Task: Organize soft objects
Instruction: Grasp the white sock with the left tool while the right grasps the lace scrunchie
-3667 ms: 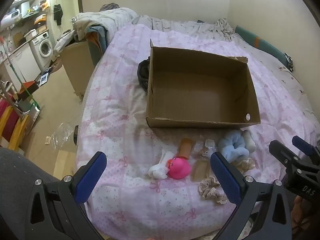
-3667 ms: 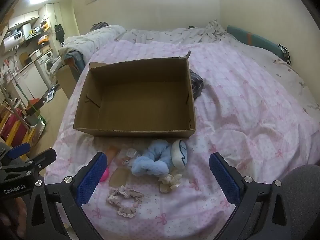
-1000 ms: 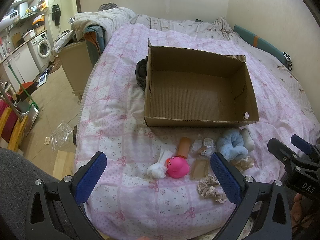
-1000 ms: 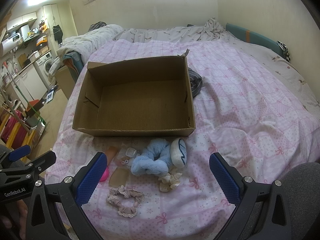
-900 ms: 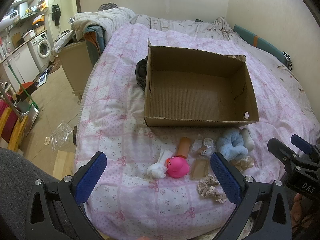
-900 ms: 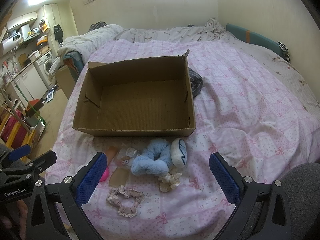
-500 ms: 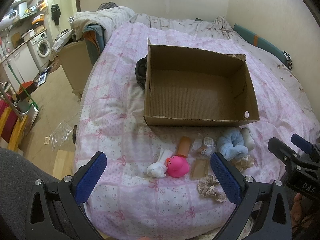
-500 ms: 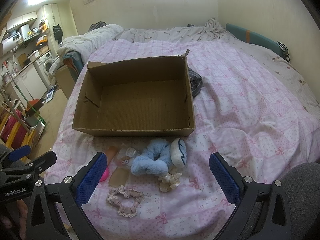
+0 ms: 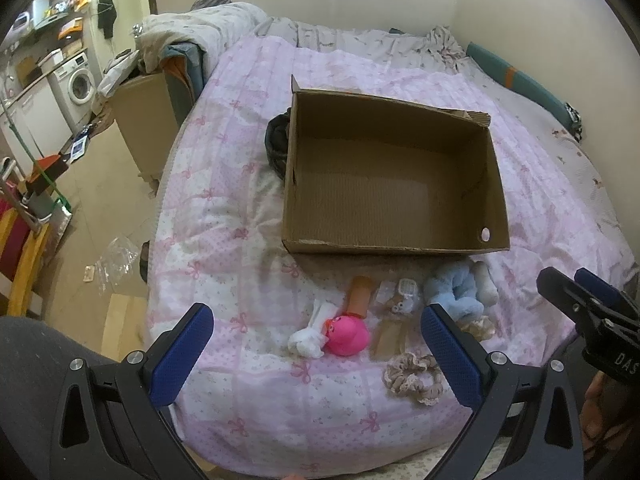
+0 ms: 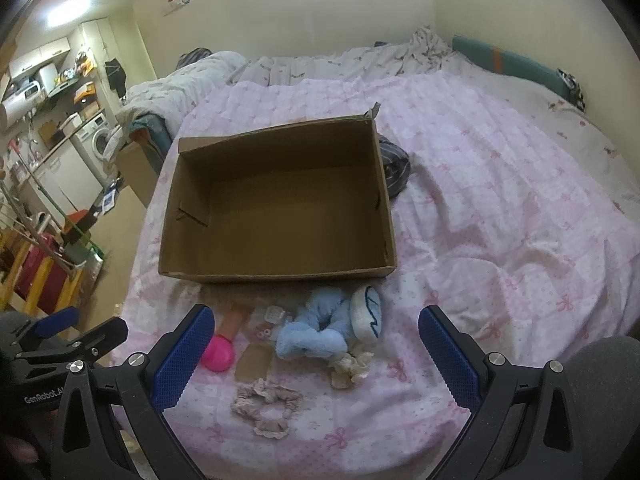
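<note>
An open, empty cardboard box (image 9: 394, 246) (image 10: 276, 274) sits on the pink quilted bed. In front of it lies a cluster of small soft things: a pink round toy (image 9: 347, 335) (image 10: 217, 354), a white cloth toy (image 9: 310, 340), a light blue fluffy scrunchie (image 9: 454, 292) (image 10: 316, 332), a white plush with blue marks (image 10: 367, 314), a beige lace scrunchie (image 9: 412, 372) (image 10: 266, 402) and a cream scrunchie (image 10: 348, 368). My left gripper (image 9: 320, 354) is open and empty, held above the near bed edge. My right gripper (image 10: 314, 354) is open and empty, also short of the cluster.
A dark bundled garment (image 9: 277, 144) (image 10: 394, 166) lies beside the box. A tan tube-shaped item (image 9: 360, 296) and small clear packets (image 9: 402, 294) lie among the toys. The bed edge drops to the floor on the left, with a cabinet (image 9: 146, 120) and washing machine (image 9: 78, 82) beyond.
Both grippers have stayed open and nearly still; the views shifted only slightly. Nothing on the bed has moved.
</note>
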